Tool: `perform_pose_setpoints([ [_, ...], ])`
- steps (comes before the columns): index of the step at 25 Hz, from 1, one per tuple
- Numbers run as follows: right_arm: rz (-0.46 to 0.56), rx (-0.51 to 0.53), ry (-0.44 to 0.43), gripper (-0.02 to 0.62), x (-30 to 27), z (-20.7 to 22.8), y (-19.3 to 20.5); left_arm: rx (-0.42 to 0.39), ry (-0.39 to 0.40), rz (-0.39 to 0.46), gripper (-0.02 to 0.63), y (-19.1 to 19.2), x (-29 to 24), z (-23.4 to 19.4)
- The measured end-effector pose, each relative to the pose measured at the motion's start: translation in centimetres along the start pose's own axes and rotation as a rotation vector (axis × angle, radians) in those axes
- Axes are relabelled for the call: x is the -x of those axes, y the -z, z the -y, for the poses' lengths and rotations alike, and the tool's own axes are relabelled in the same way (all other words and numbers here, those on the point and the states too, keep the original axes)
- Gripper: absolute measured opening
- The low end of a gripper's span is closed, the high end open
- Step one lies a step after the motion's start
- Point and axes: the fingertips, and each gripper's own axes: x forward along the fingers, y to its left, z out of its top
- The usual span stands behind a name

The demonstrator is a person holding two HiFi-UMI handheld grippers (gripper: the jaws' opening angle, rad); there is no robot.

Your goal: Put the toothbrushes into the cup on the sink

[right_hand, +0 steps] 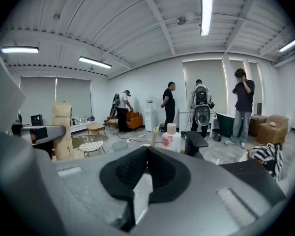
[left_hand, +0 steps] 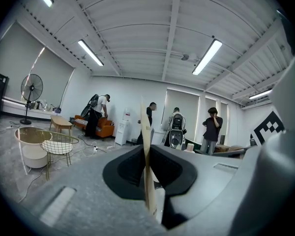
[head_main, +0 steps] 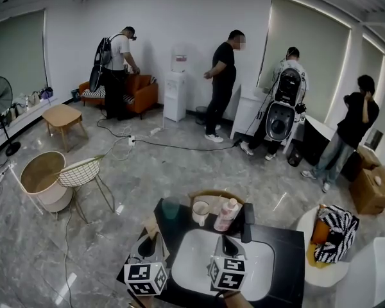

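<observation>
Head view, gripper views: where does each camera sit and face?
Head view: on the head, facing down at sink; left tongs, right tongs show.
Left gripper view: on left tongs, facing the room; jaws grip tan pack.
Right gripper view: on right tongs, facing across sink; jaws closed.
All share the water dispenser.

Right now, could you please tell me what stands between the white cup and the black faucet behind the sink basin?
A pink-capped bottle stands between the white cup and the black faucet. The head view shows this most clearly.
</observation>
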Motion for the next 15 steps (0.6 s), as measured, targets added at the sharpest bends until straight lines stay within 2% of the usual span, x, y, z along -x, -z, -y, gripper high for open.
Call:
perform_pose_setpoints([
  [15, -0.036, -0.013, -0.01, 0.003, -1.5, 0.6, 0.5, 0.003, 0.056, 0.042, 0.032, -2.9, -5.7, 0.2],
])
